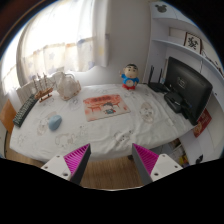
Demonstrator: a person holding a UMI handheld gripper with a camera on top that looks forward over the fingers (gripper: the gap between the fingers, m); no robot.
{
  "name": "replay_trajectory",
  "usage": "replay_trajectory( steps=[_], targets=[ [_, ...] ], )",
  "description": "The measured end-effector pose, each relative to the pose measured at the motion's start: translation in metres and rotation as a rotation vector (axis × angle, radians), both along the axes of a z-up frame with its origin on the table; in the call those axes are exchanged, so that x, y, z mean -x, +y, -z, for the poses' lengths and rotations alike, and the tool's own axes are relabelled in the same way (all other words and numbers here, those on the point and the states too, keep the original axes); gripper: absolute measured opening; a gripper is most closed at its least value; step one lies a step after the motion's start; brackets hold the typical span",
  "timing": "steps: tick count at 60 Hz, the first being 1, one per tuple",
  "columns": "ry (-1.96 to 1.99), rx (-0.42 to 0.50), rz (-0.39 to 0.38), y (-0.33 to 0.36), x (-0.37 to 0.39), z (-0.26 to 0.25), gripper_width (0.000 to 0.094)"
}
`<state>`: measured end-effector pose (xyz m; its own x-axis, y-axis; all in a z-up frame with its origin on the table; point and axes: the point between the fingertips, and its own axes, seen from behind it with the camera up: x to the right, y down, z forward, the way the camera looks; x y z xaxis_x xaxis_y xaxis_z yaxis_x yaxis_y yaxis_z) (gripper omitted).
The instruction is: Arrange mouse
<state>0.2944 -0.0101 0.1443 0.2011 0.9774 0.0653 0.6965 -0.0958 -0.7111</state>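
My gripper point(111, 160) is open and empty, held above the wooden floor in front of a table point(100, 135) covered with a white cloth. Its pink pads point(77, 158) stand wide apart. A small pale object that may be the mouse point(149, 113) lies on the cloth beyond the right finger, near the monitor; I cannot tell for sure. A flat orange-red mat point(103, 106) lies in the middle of the table. A small bluish object point(53, 122) lies on the cloth beyond the left finger.
A black monitor point(188, 85) stands at the table's right end. A dark keyboard point(22, 112) lies at the left end. A blue and white cartoon figure point(130, 76) and a clear bag point(67, 86) stand at the back by the window.
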Motion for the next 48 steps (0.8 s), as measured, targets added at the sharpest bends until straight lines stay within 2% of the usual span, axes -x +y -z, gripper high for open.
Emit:
replay_trajectory(
  steps=[14,27,41,48],
  targets=[
    [-0.009,0.031,-0.063,-0.059,0.029,0.026,0.0857],
    [-0.012,0.045,-0.173,-0.140,0.057,0.028,0.0855],
    [0.004,0.072,-0.254,-0.225,0.083,0.034,0.0855],
    [0.022,0.067,-0.268,-0.251,0.096,0.045,0.0855]
  ],
)
